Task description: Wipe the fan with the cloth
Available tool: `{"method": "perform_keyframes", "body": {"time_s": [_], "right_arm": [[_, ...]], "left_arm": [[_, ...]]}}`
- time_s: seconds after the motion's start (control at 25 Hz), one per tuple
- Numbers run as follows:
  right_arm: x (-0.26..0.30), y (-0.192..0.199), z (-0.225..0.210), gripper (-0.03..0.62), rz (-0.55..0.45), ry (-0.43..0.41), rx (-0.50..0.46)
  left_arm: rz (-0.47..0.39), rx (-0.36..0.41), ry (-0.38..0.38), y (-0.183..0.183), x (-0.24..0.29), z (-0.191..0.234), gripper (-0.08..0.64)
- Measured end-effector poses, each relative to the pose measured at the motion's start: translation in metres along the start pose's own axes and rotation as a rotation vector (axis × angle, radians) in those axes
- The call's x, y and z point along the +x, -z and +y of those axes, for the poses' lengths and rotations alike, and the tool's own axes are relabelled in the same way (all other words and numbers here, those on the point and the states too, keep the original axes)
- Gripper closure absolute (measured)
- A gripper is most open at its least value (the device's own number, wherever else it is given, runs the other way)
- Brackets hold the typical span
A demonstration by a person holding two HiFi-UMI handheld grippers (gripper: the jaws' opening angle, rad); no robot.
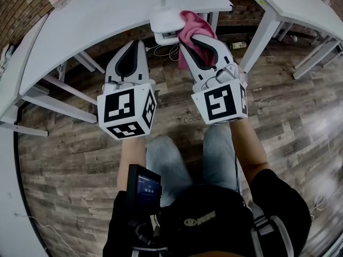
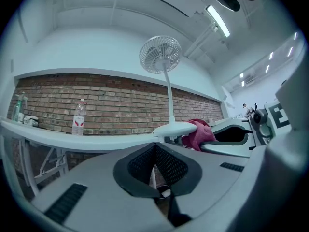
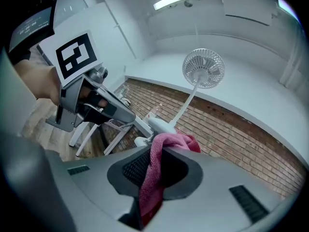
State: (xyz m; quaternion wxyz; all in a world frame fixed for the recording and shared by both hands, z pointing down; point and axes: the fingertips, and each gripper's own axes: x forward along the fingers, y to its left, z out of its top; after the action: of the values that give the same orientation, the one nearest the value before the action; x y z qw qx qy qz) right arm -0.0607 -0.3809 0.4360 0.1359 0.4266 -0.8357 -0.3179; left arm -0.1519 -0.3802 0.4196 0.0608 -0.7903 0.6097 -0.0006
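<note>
A white pedestal fan stands at the near edge of the white table [image 1: 107, 15]. Its base [image 1: 166, 20] shows in the head view; its round head [image 2: 160, 54] on a thin pole shows in the left gripper view, and its head [image 3: 203, 68] also shows in the right gripper view. My right gripper [image 1: 183, 37] is shut on a pink cloth [image 1: 193, 25] [image 3: 153, 178], which is bunched against the fan base [image 3: 159, 125]. My left gripper [image 1: 140, 43] [image 2: 154, 146] is shut and holds nothing, just left of the base and below the table edge.
A plastic water bottle [image 2: 78, 117] stands on the table at the left, in front of a brick wall. More white tables [image 1: 289, 9] stand to the right. White table legs [image 1: 64, 84] slant down to the wooden floor at the left. A phone [image 1: 143, 187] is mounted at my chest.
</note>
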Motion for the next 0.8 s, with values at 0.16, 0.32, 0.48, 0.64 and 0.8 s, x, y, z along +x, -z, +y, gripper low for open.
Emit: {"method": "perform_keyframes", "body": {"time_s": [0.16,0.32,0.48,0.64,0.8], "right_arm": [[-0.003,-0.005,0.009,0.538,-0.004,-0.015,0.020],[-0.006,-0.012,0.012,0.538,-0.016,-0.026,0.032],[0.005,-0.024,0.024,0.538,-0.015,-0.044,-0.013],[0.015,-0.035,0.035,0.538,-0.035,-0.069,-0.017],[0.016,-0.038,0.047,0.538,-0.060,-0.107,-0.007]], "left_arm": [[0.002,-0.004,-0.006,0.000,-0.007,0.001,0.557],[0.003,-0.008,-0.012,-0.003,-0.010,-0.001,0.557],[-0.010,-0.008,-0.007,-0.008,-0.010,0.006,0.557],[-0.015,-0.007,-0.004,-0.011,-0.011,0.010,0.557],[-0.008,-0.013,-0.008,-0.010,-0.014,0.011,0.557]]}}
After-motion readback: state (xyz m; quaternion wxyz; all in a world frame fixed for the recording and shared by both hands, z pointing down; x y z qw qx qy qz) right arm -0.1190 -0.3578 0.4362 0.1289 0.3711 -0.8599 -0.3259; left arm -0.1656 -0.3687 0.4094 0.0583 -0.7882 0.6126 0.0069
